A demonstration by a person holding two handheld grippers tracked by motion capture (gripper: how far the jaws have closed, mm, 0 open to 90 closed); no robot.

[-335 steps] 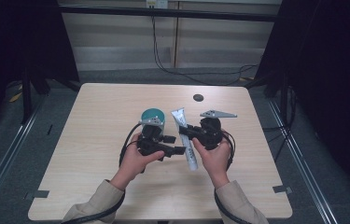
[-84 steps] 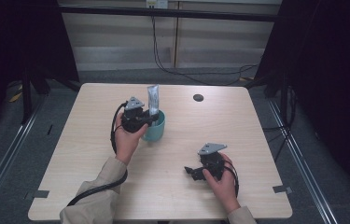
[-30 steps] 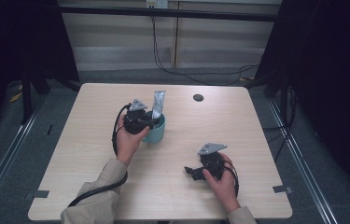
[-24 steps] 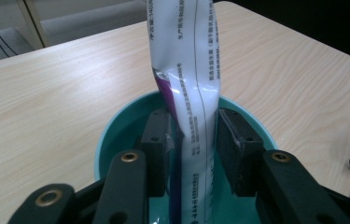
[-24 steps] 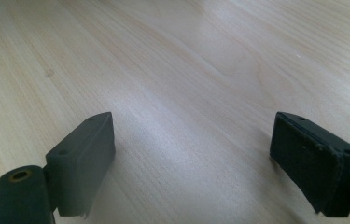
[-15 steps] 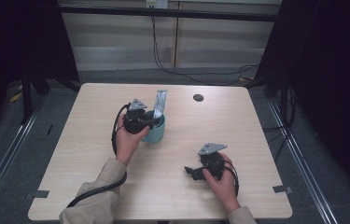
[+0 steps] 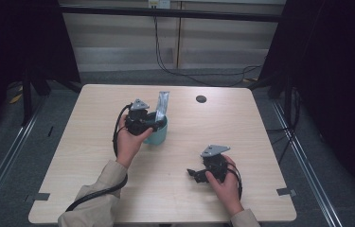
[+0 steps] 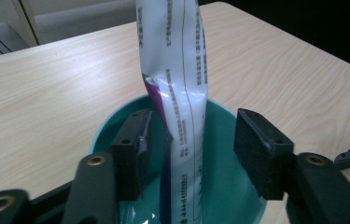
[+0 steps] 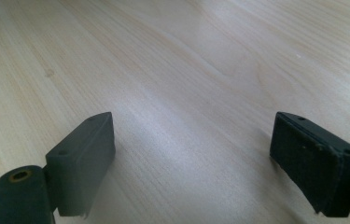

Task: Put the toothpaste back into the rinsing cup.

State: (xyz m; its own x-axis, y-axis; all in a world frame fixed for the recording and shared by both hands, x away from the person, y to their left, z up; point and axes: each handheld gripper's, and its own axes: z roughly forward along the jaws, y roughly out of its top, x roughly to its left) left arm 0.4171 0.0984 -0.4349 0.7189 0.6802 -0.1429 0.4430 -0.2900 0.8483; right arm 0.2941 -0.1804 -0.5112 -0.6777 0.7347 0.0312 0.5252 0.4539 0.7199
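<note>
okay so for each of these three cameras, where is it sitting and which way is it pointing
High view: above the person's side, facing forward and down on the table; forearms, left gripper, right gripper.
Left gripper view: rides that gripper, looking along open jaws around the pouch in the teal cup.
Right gripper view: rides the right gripper, facing bare tabletop.
Shared: high and left views show pouch and cup.

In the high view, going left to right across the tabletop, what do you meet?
Left tongs → teal cup with the tube standing in it → round black hole in the table and, nearer the person, the right tongs.
</note>
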